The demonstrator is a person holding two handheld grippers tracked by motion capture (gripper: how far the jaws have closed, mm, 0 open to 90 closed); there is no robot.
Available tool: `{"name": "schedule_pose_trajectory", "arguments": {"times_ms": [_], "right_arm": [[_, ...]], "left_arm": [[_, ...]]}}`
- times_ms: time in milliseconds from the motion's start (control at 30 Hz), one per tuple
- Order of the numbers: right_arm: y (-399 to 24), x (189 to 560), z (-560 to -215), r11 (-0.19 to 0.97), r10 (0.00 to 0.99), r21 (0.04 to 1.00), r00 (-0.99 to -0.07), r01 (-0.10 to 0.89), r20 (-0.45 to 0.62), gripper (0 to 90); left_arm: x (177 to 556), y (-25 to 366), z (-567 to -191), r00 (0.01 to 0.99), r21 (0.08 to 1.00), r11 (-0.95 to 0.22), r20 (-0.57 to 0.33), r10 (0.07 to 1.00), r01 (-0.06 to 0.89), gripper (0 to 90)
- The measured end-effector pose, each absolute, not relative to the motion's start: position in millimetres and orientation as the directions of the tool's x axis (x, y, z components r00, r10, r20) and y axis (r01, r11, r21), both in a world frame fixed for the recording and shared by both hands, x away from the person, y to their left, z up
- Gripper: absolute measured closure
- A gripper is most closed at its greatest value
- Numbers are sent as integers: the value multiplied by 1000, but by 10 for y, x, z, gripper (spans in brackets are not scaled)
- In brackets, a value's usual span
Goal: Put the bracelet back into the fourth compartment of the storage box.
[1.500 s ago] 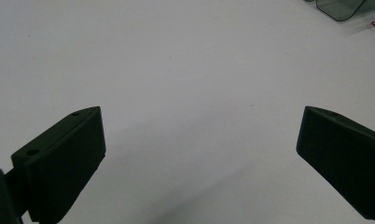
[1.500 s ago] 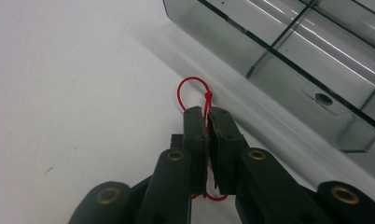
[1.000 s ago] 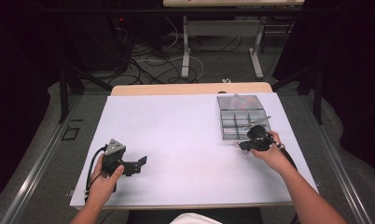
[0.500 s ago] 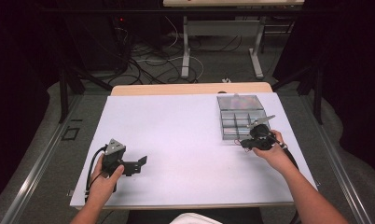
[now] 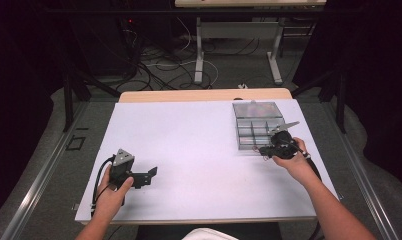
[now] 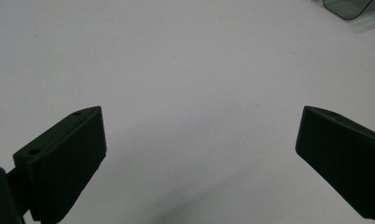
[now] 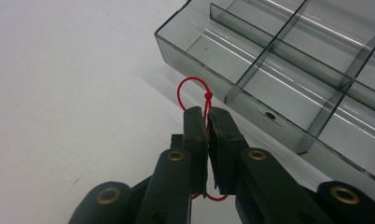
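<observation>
A compartment box [image 5: 256,125] sits near the tabletop's [image 5: 189,135] far right corner, the right gripper [image 5: 269,150] at its near edge; the left gripper [image 5: 148,176] rests toward the near left corner.

A thin red cord tied into a loop with a small knot [image 7: 205,100] is pinched between the two black fingers [image 7: 195,135] of the right gripper [image 7: 205,114]. Its rounded upper loop and the knot stick out past the fingertips, and a short curve of it shows below them. It hangs just beside the near outer wall of the clear grey plastic compartment box [image 7: 232,95], close to one corner, outside every compartment. The box, open-topped with straight dividers, sits flat on the white bench [image 7: 59,93].
</observation>
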State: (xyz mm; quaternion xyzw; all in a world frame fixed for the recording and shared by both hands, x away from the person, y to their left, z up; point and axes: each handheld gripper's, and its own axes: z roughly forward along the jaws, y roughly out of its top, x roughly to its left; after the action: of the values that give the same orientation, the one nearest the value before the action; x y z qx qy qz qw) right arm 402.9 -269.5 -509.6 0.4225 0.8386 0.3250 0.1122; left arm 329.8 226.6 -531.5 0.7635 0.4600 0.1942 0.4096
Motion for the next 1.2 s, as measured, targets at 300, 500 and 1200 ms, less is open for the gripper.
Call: {"name": "schedule_pose_trajectory", "arguments": {"times_ms": [300, 500, 1200], "right_arm": [[-2655, 4046, -4992, 440, 772, 653, -631, 617, 76, 864], [-2629, 4062, -4939, 437, 775, 658, -629, 613, 70, 864], [-2586, 4191, -4802, 426, 784, 674, -618, 604, 59, 864]], "left_arm": [[3299, 2278, -5312, 480, 805, -230, -77, 874, 547, 17], [3299, 2281, -5306, 484, 799, -242, -70, 872, 551, 16], [3301, 2291, -5305, 479, 801, -221, -92, 873, 557, 16]]}}
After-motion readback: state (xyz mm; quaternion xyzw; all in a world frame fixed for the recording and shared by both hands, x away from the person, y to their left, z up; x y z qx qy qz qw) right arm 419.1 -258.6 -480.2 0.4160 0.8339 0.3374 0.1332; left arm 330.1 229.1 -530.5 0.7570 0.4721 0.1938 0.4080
